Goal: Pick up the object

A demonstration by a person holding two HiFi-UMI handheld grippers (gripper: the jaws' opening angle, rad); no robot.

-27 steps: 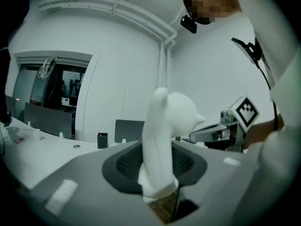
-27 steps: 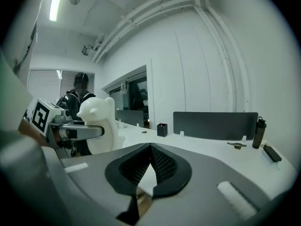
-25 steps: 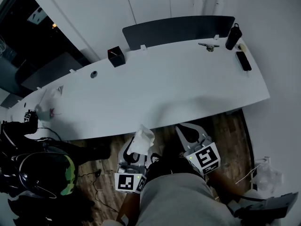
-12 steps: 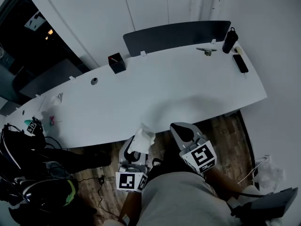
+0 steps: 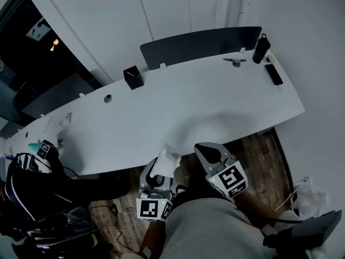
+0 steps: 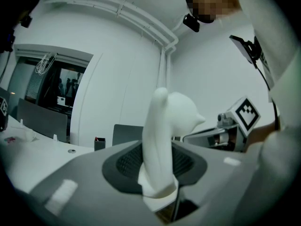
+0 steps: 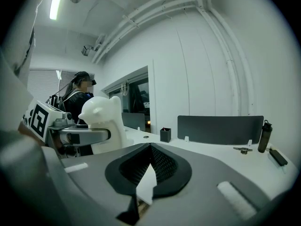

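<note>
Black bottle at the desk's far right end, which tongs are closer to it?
Right. The right tongs, shut, hang off the desk edge on the side of the bottle; the left tongs, gripping a white figurine, are farther left.

On the white worktop [image 5: 188,107], a black box [image 5: 132,78] is set left of a dark divider panel [image 5: 199,45]; a dark bottle [image 5: 261,48] is stood at the panel's right end.
</note>
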